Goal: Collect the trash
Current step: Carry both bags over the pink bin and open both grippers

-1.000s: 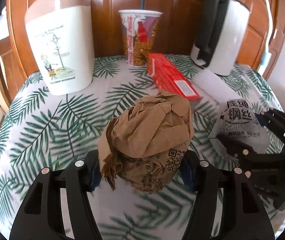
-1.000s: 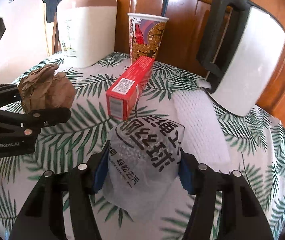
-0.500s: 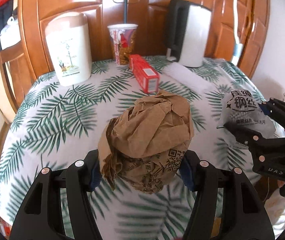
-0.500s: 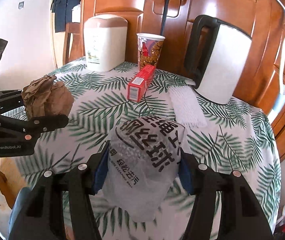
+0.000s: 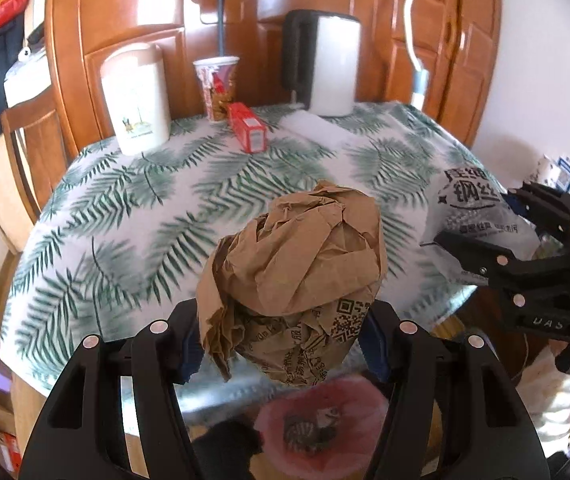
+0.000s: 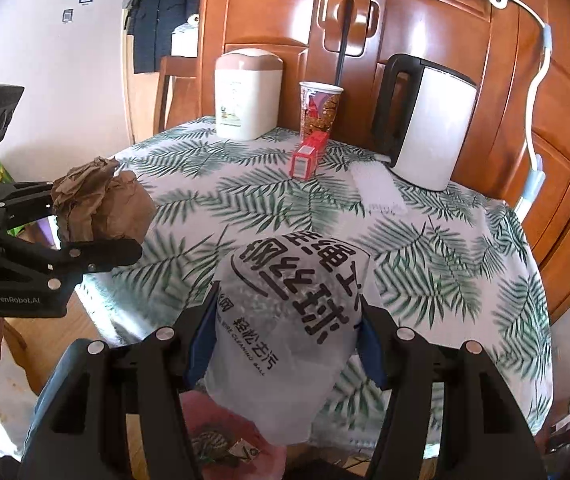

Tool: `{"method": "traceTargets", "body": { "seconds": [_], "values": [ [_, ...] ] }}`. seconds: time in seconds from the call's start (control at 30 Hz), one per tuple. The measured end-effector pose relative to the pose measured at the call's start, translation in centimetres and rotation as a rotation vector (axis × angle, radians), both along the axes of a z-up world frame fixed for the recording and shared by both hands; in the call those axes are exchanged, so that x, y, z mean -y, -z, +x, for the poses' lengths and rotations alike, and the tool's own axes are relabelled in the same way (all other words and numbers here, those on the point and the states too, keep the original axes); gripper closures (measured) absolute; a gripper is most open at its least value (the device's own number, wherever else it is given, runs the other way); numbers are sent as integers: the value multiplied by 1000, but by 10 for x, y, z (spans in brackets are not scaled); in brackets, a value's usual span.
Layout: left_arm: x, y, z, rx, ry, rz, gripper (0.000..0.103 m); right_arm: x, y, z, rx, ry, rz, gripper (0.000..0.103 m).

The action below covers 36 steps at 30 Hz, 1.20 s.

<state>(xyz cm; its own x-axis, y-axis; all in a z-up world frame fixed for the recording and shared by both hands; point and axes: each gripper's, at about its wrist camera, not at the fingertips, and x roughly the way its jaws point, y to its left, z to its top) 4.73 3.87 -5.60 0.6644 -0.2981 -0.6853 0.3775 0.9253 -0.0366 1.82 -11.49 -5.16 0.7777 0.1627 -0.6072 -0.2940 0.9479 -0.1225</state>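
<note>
My left gripper [image 5: 281,344] is shut on a crumpled brown paper ball [image 5: 297,272], held in the air off the table's near edge; the ball also shows in the right wrist view [image 6: 101,204]. My right gripper [image 6: 289,340] is shut on a clear plastic packet with black Chinese print [image 6: 289,312], also seen in the left wrist view [image 5: 477,216]. Below both grippers is a pink-lined trash bin [image 5: 325,428] with some litter inside, also visible in the right wrist view [image 6: 221,436].
A round table with a palm-leaf cloth [image 5: 165,208] carries a white lidded bin [image 5: 137,96], a paper cup with a straw [image 5: 217,84], a red box [image 5: 247,126], a white kettle [image 5: 327,64] and a white cloth [image 6: 379,188]. Wooden cabinet doors stand behind.
Both grippers have pulled back from over the table with their loads still held. The table now looks farther away and the pink bin has come into view below.
</note>
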Motion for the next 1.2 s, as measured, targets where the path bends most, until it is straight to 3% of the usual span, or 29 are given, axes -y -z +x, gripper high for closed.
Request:
{"method": "traceTargets", "body": {
  "seconds": [0.27,0.43,0.73,0.9,1.2],
  "values": [
    [6,29,-52,-48,32,20,42,-1,38,-45,-79,-19,16,44],
    [12,65,-70,-113,43,34,42,1,74,-60,-154,-16,27,44],
    [19,161,-78,-283,48,82,42,1,162,-72,-327,-15,32,44],
    [19,223,-71,-400,42,119,42,-1,208,-67,-422,-13,16,44],
    [21,310,-54,-577,36,171,42,-5,293,-43,-595,-15,-30,44]
  ]
}}
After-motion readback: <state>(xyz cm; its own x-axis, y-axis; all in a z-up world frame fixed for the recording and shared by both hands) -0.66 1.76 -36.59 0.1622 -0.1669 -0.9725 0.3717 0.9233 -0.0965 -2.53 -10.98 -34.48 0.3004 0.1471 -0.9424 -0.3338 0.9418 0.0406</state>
